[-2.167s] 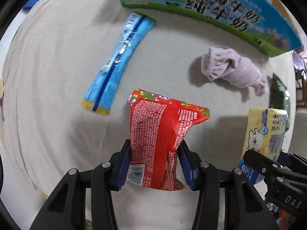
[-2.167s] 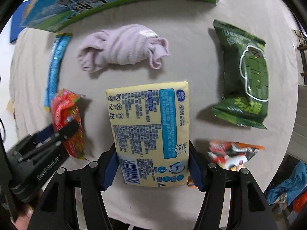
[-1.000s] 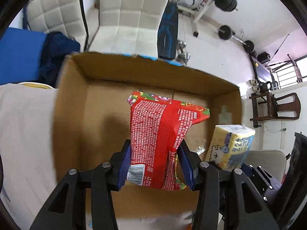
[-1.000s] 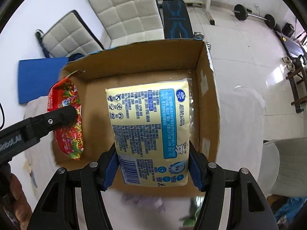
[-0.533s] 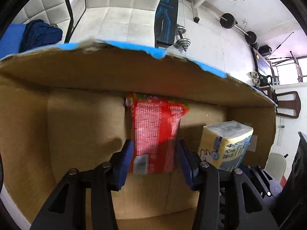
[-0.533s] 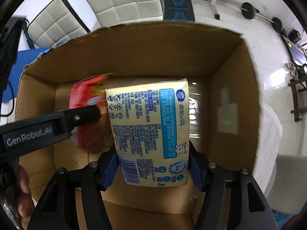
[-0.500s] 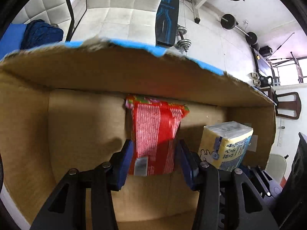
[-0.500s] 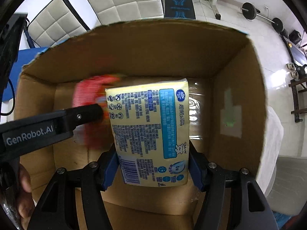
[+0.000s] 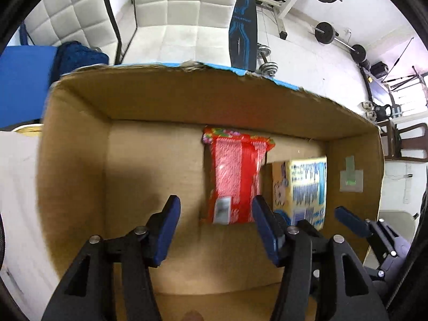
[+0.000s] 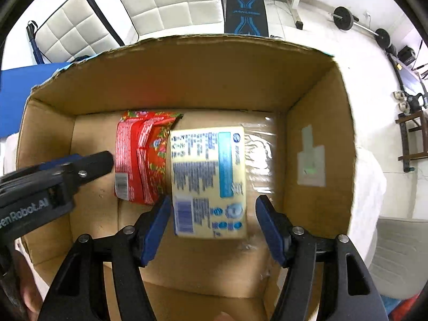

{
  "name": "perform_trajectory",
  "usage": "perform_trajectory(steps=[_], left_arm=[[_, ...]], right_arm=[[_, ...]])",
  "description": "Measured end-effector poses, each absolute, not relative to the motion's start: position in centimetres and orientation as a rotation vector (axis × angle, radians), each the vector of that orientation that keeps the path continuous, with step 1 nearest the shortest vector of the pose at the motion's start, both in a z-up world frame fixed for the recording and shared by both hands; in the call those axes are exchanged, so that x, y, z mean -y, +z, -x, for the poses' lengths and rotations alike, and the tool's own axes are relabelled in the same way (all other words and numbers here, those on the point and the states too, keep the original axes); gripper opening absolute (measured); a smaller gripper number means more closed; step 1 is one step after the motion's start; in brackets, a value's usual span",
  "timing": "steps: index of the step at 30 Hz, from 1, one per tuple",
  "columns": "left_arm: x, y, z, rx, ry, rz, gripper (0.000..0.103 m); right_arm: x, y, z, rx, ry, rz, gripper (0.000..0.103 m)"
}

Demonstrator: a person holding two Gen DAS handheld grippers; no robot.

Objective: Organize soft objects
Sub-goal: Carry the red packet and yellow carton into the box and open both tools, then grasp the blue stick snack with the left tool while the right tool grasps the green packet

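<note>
A red snack packet (image 9: 235, 179) lies on the floor of an open cardboard box (image 9: 75, 139), beside a yellow tissue pack (image 9: 302, 187). My left gripper (image 9: 216, 227) is open above the box, its jaws spread wide and free of the red packet. In the right wrist view the red packet (image 10: 141, 157) and the yellow tissue pack (image 10: 208, 182) lie side by side in the box (image 10: 318, 123). My right gripper (image 10: 214, 230) is open just above the tissue pack, clear of it. The left gripper's finger (image 10: 88, 165) shows at the left.
The box stands on a white-covered table (image 9: 16, 187). Behind it are white padded chairs (image 9: 171, 18), a blue mat (image 9: 21, 80), a weight bench (image 10: 246, 8) and barbells (image 9: 331, 34) on a white floor. A wooden chair (image 9: 404, 144) stands at the right.
Both grippers have opened and let go: the red packet and the yellow tissue pack have dropped onto the box floor. Both grippers have drawn back a little above the box.
</note>
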State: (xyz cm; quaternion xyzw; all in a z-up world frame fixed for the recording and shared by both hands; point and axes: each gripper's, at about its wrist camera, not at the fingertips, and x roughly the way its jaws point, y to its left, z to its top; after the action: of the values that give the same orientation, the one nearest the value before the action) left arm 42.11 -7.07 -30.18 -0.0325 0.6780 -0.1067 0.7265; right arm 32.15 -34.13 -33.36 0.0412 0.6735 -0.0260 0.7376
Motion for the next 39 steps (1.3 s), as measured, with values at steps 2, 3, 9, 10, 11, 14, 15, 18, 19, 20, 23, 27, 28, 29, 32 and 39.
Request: perform_trajectory(steps=[2,3,9,10,11,14,15,18,19,20,23,27,28,29,32,39], left_arm=[[6.3,-29.2,-40.7,-1.478,-0.222,0.059,0.061],[5.8,-29.0,-40.2,-1.471,-0.212,0.053,0.067],[4.4,-26.8,-35.8,-1.417,-0.152,-0.018,0.093],[4.2,-26.2,-35.0,-1.404,-0.146,-0.026,0.094],[4.0,-25.6,-34.4,-1.391,-0.143,-0.031,0.096],[3.9,-23.8,-34.0,-1.347,-0.130,-0.046,0.102],[3.7,-23.0,-33.3,-1.326,-0.127,-0.055,0.102],[3.8,-21.2,-32.3,-1.287,-0.126,-0.066,0.102],[3.9,-20.7,-31.7,-1.273,-0.129,-0.068,0.102],[3.8,-20.1,-31.2,-1.262,-0.131,-0.070,0.103],[3.9,-18.3,-29.8,-1.219,-0.136,-0.081,0.103],[3.9,-15.9,-27.4,-1.167,-0.140,-0.094,0.103],[4.1,-15.6,-27.0,-1.158,-0.140,-0.097,0.103],[4.2,-15.1,-26.5,-1.148,-0.144,-0.100,0.103],[4.5,-13.3,-24.8,-1.112,-0.149,-0.122,0.103],[3.7,-11.2,-23.1,-1.098,-0.166,-0.078,0.103]], right_arm=[[33.8,-32.5,-30.6,-1.475,-0.064,-0.078,0.070],[33.6,-32.1,-30.0,-1.473,-0.063,-0.081,0.074],[32.4,-30.6,-27.5,-1.449,-0.072,-0.082,0.084],[31.9,-30.4,-27.2,-1.442,-0.072,-0.082,0.088],[31.6,-30.0,-27.1,-1.432,-0.069,-0.085,0.096],[31.1,-29.0,-27.1,-1.411,-0.067,-0.100,0.103],[31.0,-28.4,-26.6,-1.400,-0.068,-0.104,0.103],[30.4,-26.7,-25.6,-1.365,-0.077,-0.098,0.103],[30.6,-26.7,-25.9,-1.353,-0.081,-0.093,0.103],[30.6,-26.3,-25.8,-1.338,-0.089,-0.085,0.103],[30.2,-24.6,-24.1,-1.294,-0.108,-0.058,0.103],[29.9,-22.6,-21.8,-1.266,-0.118,-0.065,0.103],[29.8,-22.2,-21.2,-1.264,-0.118,-0.072,0.103],[29.8,-21.6,-20.5,-1.255,-0.117,-0.072,0.103],[29.6,-19.9,-18.8,-1.224,-0.116,-0.073,0.103],[29.6,-16.5,-15.7,-1.167,-0.097,-0.098,0.103]])
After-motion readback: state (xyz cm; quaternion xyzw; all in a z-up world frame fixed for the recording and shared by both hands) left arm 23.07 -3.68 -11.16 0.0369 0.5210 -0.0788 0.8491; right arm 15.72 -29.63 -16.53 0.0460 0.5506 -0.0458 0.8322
